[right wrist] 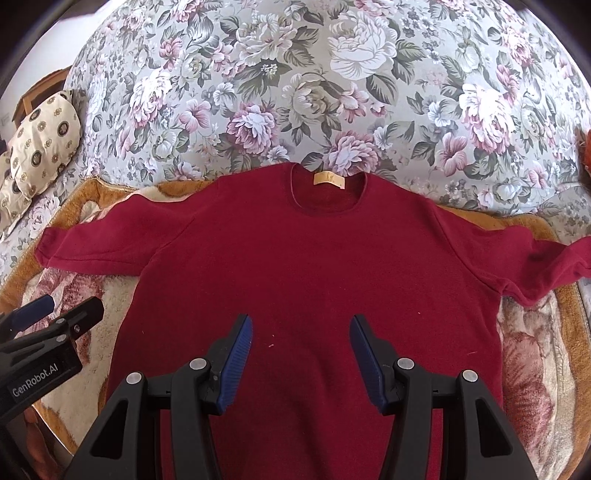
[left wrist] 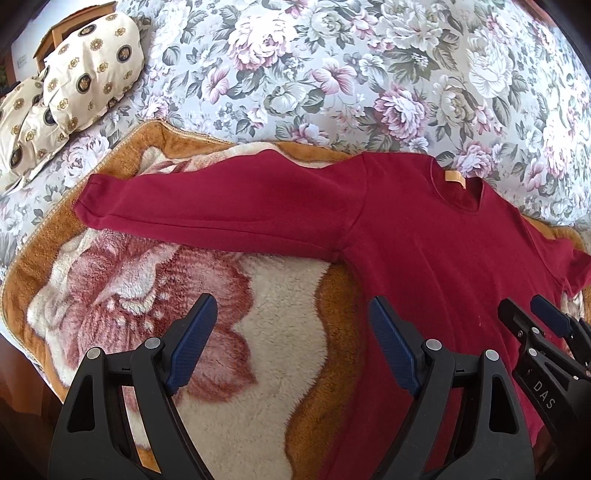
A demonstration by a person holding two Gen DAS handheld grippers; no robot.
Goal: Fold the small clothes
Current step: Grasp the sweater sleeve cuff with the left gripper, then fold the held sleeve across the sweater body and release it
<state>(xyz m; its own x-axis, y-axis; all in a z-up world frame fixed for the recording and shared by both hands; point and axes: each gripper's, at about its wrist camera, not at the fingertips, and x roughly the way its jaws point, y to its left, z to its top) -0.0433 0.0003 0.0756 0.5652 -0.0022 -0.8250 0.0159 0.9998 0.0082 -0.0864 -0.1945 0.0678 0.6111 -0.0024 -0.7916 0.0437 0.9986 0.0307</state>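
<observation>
Each claw is a black moulded plastic frame with two triangular cut-out arms, joined by round silver rivets. The left claw [left wrist: 291, 332] carries two ribbed dark-blue pads [left wrist: 192, 343] on the inner faces of its fingers. The right claw [right wrist: 301, 354] is built the same. White lettering reads "GenRobot.AI" on the left claw's side and "DAS" on the right's.

We lose the red sweater's [right wrist: 314, 277] hem behind the right tool [right wrist: 301, 328] and the frame's lower edge. Its right sleeve [right wrist: 554, 266] runs off the picture's side. In the left wrist view that sleeve is cut off too. The neck label's [right wrist: 329, 178] print is too small to read. We see only a corner of the wooden furniture [left wrist: 66, 27] behind the pillows [left wrist: 74, 77].
</observation>
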